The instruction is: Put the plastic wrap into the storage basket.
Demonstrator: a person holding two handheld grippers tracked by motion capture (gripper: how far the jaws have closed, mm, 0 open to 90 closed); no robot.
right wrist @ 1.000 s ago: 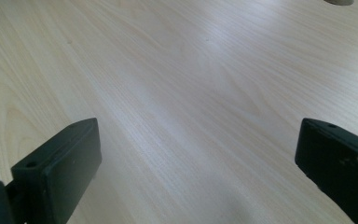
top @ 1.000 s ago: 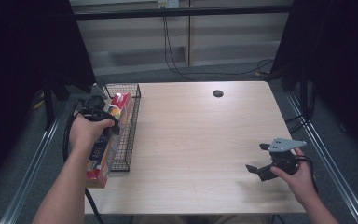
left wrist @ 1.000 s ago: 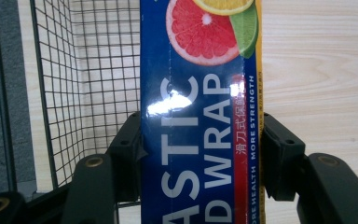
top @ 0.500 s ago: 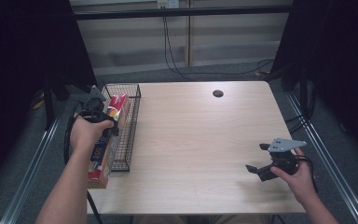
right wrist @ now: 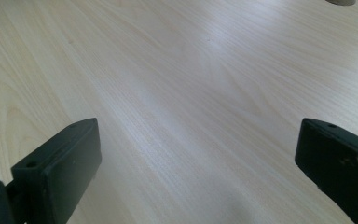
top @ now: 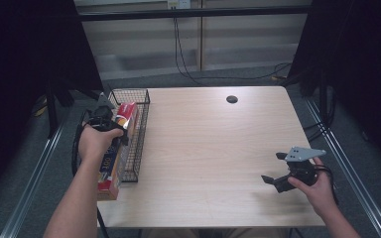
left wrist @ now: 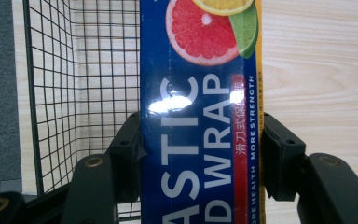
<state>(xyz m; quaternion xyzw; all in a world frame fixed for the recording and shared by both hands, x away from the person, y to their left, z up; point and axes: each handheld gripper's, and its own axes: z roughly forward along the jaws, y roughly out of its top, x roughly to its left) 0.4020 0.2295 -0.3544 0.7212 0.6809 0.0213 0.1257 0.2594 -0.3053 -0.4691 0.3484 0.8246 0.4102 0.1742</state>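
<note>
You are gripping the plastic wrap box (left wrist: pixel 200 116) with your left gripper (left wrist: pixel 200 158), and its 2 black jaws are pressing against the box's 2 long sides, one jaw on each. In the left gripper view the box is running straight up between the jaws, with the words PLASTIC WRAP printed in white on blue and citrus slices pictured farther along from the jaws. Just beside the jaw on the left of that view, the wire basket (left wrist: pixel 65 93) is showing its black mesh wall and the pale wood beneath it, while bare table (left wrist: pixel 321 70) is lying beyond the other jaw. From the high view, your left hand (top: pixel 95 143) is wrapping the left gripper (top: pixel 110 130) over the box (top: pixel 110 168), which is lying lengthwise along the basket (top: pixel 138 130) at the table's near-left edge; its near end is sticking out past the basket toward you, and whether it is resting on the basket's rim or beside it you cannot tell from here. Your right gripper (top: pixel 278 168) is hovering well apart from all of that, low over the table (top: pixel 218 148) in your right hand (top: pixel 317 186). Its 2 jaws are standing wide apart with nothing between them, and the right gripper view is showing bare wood grain (right wrist: pixel 191 107) ahead of them.
</note>
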